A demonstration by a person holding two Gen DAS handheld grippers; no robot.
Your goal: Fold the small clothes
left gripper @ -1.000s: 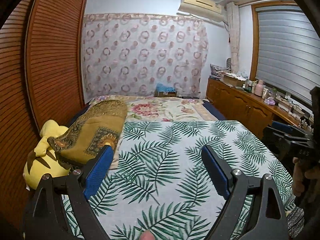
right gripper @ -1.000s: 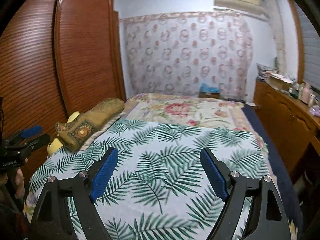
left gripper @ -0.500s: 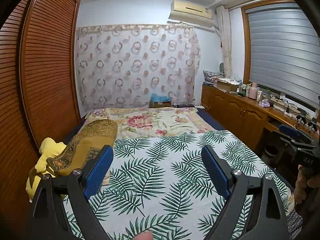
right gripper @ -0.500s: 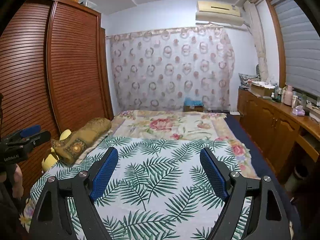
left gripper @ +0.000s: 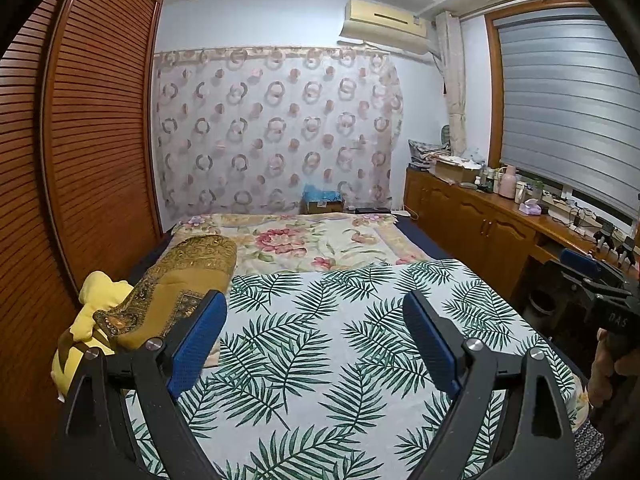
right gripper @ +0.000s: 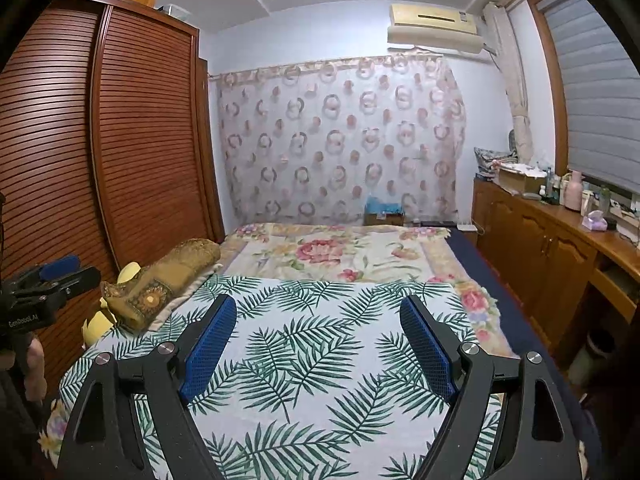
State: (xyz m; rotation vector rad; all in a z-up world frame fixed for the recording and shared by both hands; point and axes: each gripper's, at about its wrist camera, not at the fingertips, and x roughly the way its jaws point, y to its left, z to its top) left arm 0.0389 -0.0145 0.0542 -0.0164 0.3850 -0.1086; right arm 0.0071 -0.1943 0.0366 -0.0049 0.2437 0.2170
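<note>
A white bed sheet printed with green palm leaves [left gripper: 320,344] [right gripper: 312,360] lies flat in front of both grippers. I see no small garment on it. My left gripper [left gripper: 315,300] hangs above the near part of the sheet, jaws wide open, nothing between its blue pads [left gripper: 200,340]. My right gripper [right gripper: 318,304] stands open and empty over the same sheet. Each gripper shows at the edge of the other's view: the right gripper [left gripper: 592,276] in a hand at far right, the left gripper [right gripper: 52,276] at far left.
A gold patterned cushion [left gripper: 180,276] and a yellow soft thing [left gripper: 92,320] lie along the bed's left side by the slatted wardrobe [left gripper: 92,140]. A floral blanket [left gripper: 304,240] covers the far half. A wooden cabinet [left gripper: 480,224] with bottles runs along the right.
Both views have risen and tipped up from the sheet: more wall and ceiling shows and the bed sits lower. The jaws of both grippers stay equally wide.
</note>
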